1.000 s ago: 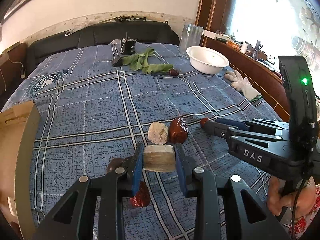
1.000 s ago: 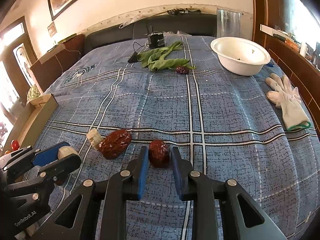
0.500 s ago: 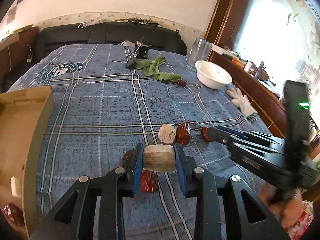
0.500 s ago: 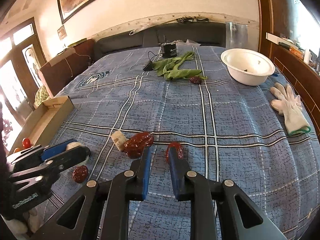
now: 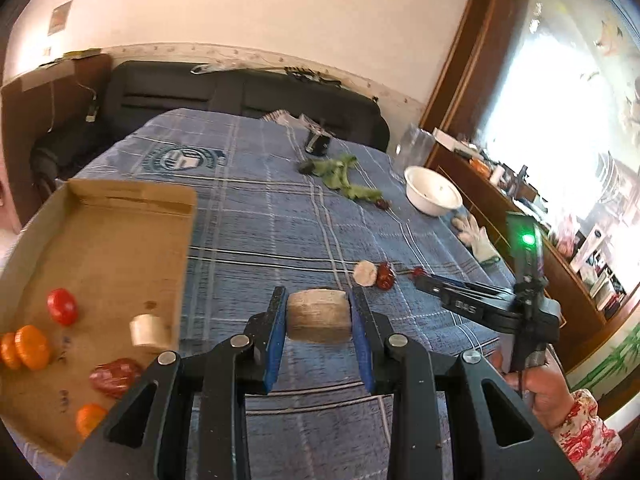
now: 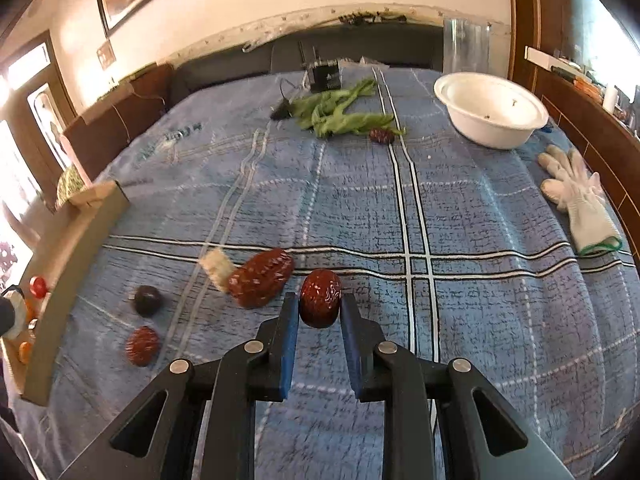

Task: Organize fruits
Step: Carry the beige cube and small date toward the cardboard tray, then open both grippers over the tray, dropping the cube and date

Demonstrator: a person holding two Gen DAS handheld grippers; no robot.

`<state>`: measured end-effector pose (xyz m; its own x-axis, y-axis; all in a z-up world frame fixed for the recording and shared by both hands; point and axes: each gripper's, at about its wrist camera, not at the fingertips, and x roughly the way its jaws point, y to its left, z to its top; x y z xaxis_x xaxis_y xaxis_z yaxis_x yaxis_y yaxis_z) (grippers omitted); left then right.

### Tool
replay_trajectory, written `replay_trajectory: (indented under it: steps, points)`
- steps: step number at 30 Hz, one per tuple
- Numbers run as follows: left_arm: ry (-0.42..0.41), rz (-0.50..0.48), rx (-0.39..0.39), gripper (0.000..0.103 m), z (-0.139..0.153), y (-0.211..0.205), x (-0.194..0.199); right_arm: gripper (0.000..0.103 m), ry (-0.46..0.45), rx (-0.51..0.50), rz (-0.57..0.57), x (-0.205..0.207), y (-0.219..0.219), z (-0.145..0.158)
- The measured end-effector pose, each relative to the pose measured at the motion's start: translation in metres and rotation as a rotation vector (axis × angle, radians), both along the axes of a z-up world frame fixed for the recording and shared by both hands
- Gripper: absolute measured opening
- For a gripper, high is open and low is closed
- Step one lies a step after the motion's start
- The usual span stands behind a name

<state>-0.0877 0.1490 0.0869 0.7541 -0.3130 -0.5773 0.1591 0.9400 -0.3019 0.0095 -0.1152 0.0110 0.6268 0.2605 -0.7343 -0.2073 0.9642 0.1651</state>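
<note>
The left gripper [image 5: 318, 316] pinched a pale chunk [image 5: 318, 315] beside the cardboard tray [image 5: 120, 216]; the right gripper [image 6: 319, 308] clamped a red date [image 6: 320, 297]. Next, I judged, each needed carrying over the tray.

Legible marking is scarce. The right gripper [image 5: 418, 273], seen from the left wrist view, bears white lettering on its black body reading "DAS". The round emblem [image 5: 185, 158] printed on the blue plaid cloth [image 5: 280, 216] is too blurred to read.

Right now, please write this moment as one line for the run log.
left gripper: shut on pale chunk, lifted near cardboard tray | right gripper: shut on red date | tray: already has fruit
</note>
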Motion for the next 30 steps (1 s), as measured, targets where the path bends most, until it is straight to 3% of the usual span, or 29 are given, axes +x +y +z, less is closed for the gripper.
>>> replay_trajectory:
  steps: [5, 12, 14, 24, 30]
  points:
    - [0.002, 0.072, -0.009, 0.029, 0.010, 0.039, -0.006, 0.023, -0.035, 0.022, 0.046, -0.023, 0.014, 0.027]
    - [0.056, 0.229, 0.141, 0.029, 0.015, 0.103, 0.009, 0.023, -0.050, 0.127, 0.212, -0.044, 0.074, 0.064]
    - [0.090, 0.257, 0.151, 0.030, 0.011, 0.121, 0.017, 0.024, -0.038, 0.152, 0.269, -0.047, 0.100, 0.068]
    - [0.276, 0.360, 0.192, 0.030, -0.027, 0.179, 0.062, 0.024, 0.043, 0.108, 0.480, -0.038, 0.244, 0.043]
    - [0.382, 0.386, 0.089, 0.030, -0.052, 0.212, 0.078, 0.024, 0.127, 0.055, 0.525, -0.020, 0.301, 0.015]
